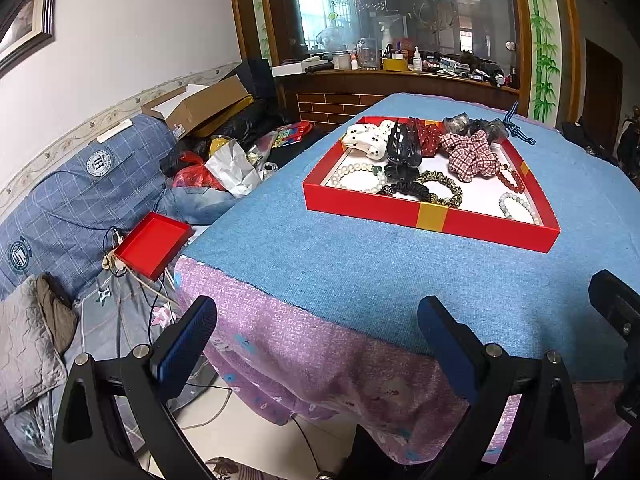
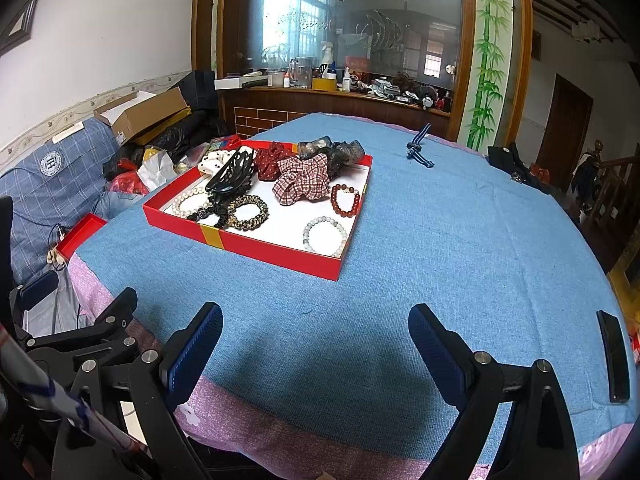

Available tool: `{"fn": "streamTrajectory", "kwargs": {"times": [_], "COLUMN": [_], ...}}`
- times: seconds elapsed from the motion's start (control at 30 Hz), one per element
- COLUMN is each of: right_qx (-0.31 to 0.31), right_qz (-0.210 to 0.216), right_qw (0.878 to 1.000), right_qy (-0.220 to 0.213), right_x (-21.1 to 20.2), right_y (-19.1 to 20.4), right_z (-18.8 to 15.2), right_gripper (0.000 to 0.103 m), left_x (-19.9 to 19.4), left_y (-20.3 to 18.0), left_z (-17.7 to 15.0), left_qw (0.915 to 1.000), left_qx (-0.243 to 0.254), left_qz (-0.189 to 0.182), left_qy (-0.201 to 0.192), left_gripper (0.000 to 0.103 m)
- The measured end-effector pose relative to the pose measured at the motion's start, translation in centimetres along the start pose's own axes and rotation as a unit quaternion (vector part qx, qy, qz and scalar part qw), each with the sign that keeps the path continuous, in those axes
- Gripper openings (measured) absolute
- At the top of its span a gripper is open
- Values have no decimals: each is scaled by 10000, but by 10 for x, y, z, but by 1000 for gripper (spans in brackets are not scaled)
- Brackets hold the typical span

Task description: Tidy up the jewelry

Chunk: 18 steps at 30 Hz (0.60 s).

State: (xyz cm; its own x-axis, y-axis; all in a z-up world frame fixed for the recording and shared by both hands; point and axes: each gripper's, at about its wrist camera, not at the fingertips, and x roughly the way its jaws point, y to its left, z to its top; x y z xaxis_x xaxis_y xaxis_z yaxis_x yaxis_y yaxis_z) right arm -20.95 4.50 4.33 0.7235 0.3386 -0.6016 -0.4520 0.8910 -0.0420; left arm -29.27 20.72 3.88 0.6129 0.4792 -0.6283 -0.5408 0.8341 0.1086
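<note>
**Both grippers poised before the jewelry tray**

The left gripper (image 1: 318, 328) and right gripper (image 2: 316, 332) are spread wide and empty at the table's near edge. The red tray (image 2: 276, 249) of bracelets and scrunchies lies ahead, left of the right gripper's line. A striped ribbon (image 2: 418, 148) lies on the cloth beyond, seemingly nearer the right gripper. Only the left view shows the spare red lid (image 1: 154, 245) clearly.

Table (image 2: 440, 260) w/ blue cloth over pink floral cover fills centre of frame. Directly on it: red tray (image 2: 276, 250) left of centre, striped blue-white cord (image 2: 418, 148) upper centre-right, black bar (image 2: 614, 360) at lower right edge
</note>
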Motion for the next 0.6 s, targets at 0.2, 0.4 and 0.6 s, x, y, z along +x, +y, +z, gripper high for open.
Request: {"fn": "streamTrajectory", "kwargs": {"times": [0.2, 0.4, 0.6], "right_qx": [8, 36, 39], "right_qz": [-4, -12, -16], "right_qw": [10000, 10000, 10000], "right_qy": [10, 21, 29], "right_x": [0, 1, 0], "right_y": [-1, -1, -1], "right_z": [-1, -2, -1], "right_gripper": [96, 96, 96], "left_x": [-1, -1, 0], "left_y": [2, 3, 1], "left_z": [1, 0, 2], "left_qw": [10000, 10000, 10000], "left_qx": [-2, -2, 2], "left_qz": [21, 25, 18], "left_qy": [1, 1, 5], "left_gripper": [100, 100, 100]}}
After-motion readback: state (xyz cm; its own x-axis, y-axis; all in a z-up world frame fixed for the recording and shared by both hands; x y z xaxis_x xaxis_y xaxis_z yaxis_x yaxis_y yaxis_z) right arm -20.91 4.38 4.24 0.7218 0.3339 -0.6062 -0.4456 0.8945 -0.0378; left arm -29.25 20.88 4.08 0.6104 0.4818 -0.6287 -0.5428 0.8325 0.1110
